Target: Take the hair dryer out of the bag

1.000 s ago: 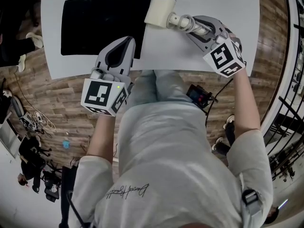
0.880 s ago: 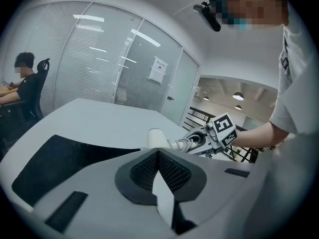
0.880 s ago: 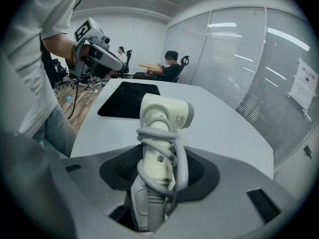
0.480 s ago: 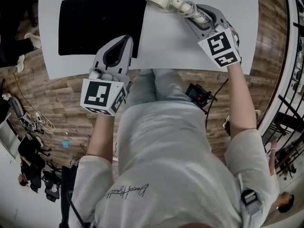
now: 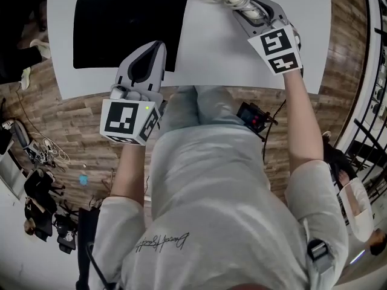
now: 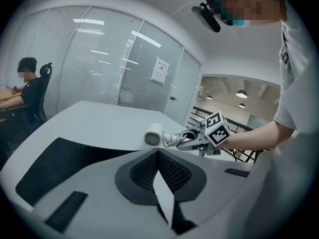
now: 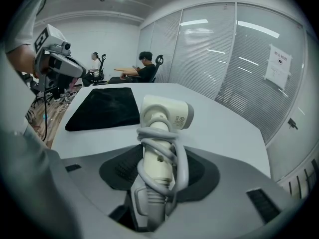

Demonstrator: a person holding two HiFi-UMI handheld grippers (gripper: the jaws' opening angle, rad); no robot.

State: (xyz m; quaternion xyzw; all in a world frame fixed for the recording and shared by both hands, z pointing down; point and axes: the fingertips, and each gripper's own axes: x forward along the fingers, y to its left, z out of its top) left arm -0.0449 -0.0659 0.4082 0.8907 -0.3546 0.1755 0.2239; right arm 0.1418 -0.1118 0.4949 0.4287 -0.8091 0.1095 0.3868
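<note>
The right gripper [image 5: 245,8] is gripping the dryer [image 7: 167,114] by its handle, its jaws pressing on either side just below the grey cord [image 7: 172,156] that is wound in loops around that handle. In the head view this gripper is reaching into the upper right of the frame, its marker cube [image 5: 277,50] lying lower right of the jaws, and the cream dryer is sticking out past the jaws to the top edge, where the frame is cutting part of it off. The dryer is out of the bag [image 5: 127,26] and well apart from it, held over the white table [image 5: 217,53]. The bag is lying flat and black at the upper left of the head view. The left gripper [image 6: 157,156] is holding nothing, its jaws meeting with nothing between them. In the head view it is sitting left of centre, over the near edge of the table, just beside the bag's lower right corner. In the right gripper view two people are sitting on office chairs [image 7: 158,59] in the upper middle of the frame, beyond the table.
</note>
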